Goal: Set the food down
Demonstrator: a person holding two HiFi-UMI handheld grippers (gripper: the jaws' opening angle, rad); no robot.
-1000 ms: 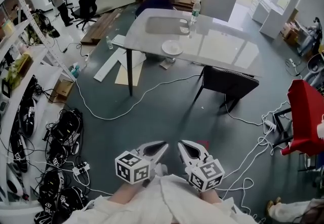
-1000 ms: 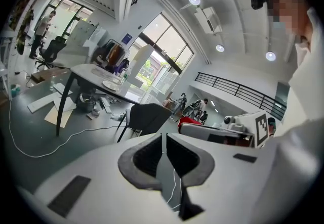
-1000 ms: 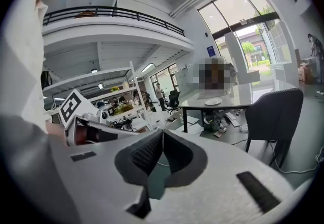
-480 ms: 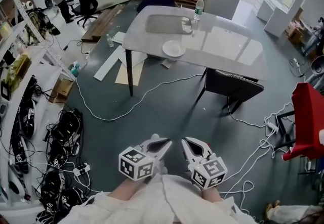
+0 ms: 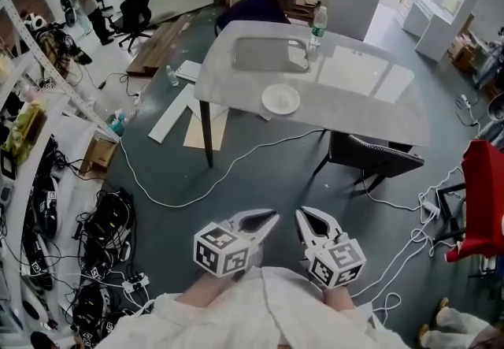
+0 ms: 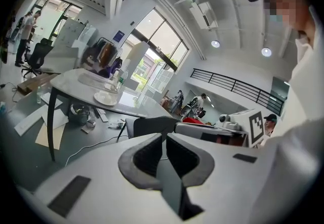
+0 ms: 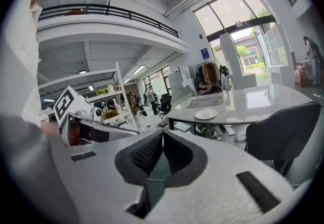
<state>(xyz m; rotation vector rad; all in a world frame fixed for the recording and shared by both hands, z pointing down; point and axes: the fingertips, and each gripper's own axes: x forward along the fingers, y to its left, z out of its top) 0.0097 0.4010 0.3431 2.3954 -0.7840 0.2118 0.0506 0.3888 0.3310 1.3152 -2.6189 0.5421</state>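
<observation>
Both grippers are held low and close to the person's body, over the grey floor. In the head view my left gripper and right gripper point toward a grey table some way ahead. Both are shut and I see nothing between their jaws, in either the left gripper view or the right gripper view. No food is visible in them. A white plate lies near the table's front edge; the same plate shows in the left gripper view and the plate in the right one.
A clear tray and a bottle stand further back on the table, where a person sits. A dark chair is tucked in at the near side. White cables cross the floor; shelves line the left.
The table and plate have slid lower and nearer in the head view, as the person moves toward them. Both grippers stay shut, side by side.
</observation>
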